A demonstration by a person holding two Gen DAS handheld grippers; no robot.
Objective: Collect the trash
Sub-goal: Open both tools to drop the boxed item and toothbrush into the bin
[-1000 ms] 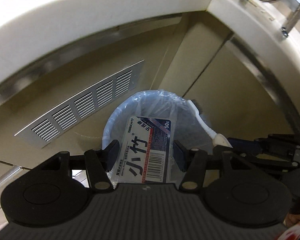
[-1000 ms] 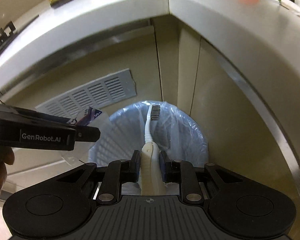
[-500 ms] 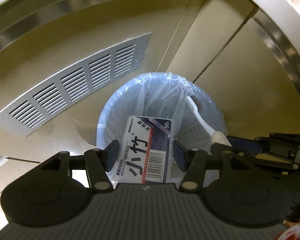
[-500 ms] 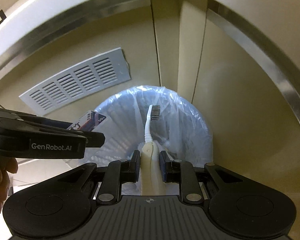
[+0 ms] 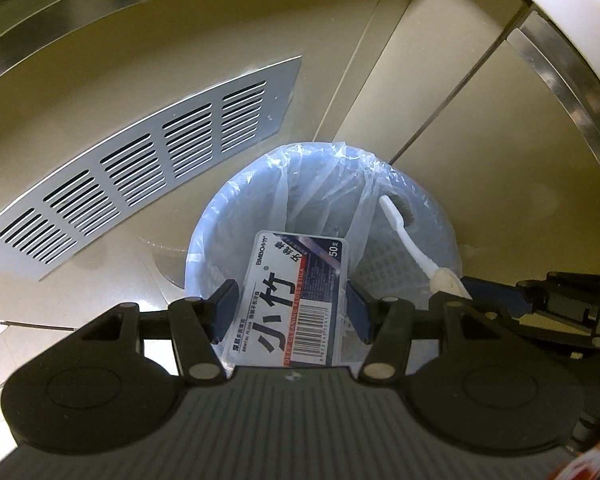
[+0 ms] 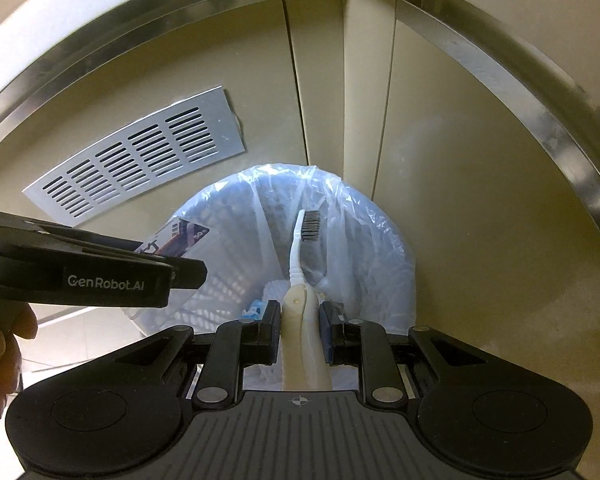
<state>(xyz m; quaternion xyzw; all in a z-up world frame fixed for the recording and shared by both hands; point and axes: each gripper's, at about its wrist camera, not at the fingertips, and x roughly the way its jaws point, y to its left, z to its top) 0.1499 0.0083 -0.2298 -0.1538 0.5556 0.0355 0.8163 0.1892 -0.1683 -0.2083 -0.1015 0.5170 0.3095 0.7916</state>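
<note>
trash held over the lined bin

floss box [image 5: 290, 300] sits clamped in the half-spread left gripper [image 5: 292, 310]; right gripper [image 6: 299, 330], nearly closed, pinches a toothbrush [image 6: 300, 264] by its handle. both hang above the bag-lined bin [image 6: 392, 240] beside a vent grille [image 5: 140, 160]

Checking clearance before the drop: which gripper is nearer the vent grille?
Left. The left gripper, holding the floss-stick box, is on the vent grille's side of the bin; the right gripper is farther off.
</note>
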